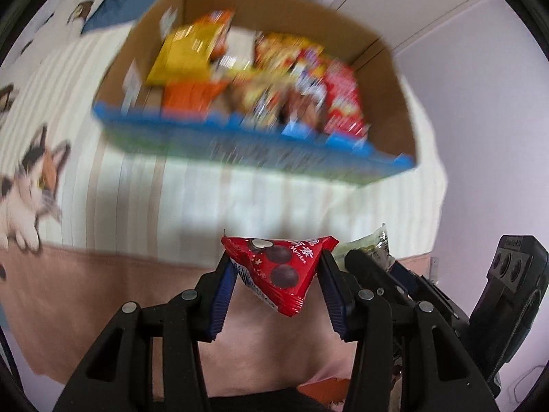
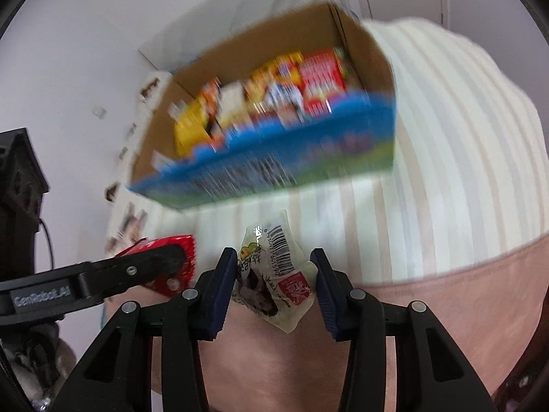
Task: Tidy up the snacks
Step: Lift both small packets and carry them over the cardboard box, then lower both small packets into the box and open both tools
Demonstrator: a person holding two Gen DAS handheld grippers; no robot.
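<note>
1. A bed cover point(image 1: 206, 192) with pale cream stripes fills most of both views; a plain pink band point(image 1: 103, 292) of it runs across the 6 o'clock part, and cat prints point(image 1: 31, 185) sit at 9 o'clock in the left wrist view.
2. A cardboard box point(image 1: 387, 103) with a blue printed front wall rests on the striped cover at 12 o'clock in both views, blurred. It is packed with snack packets point(image 1: 260, 79) in yellow, orange and red; their labels cannot be read.
3. The left gripper point(image 1: 274, 257) is clamped on a red triangular packet point(image 1: 278, 271) printed with dark round chocolates. The blue pads press its two sides, and the packet hangs clear above the pink band, at 6 o'clock from the box.
4. The right gripper point(image 2: 274, 261) is clamped on a pale green translucent packet point(image 2: 274, 281) with a barcode facing up. It hangs clear of the cover, at 6 o'clock from the box.
5. The two grippers are side by side: from the right wrist view the left one and its red packet show at 9 o'clock.
</note>
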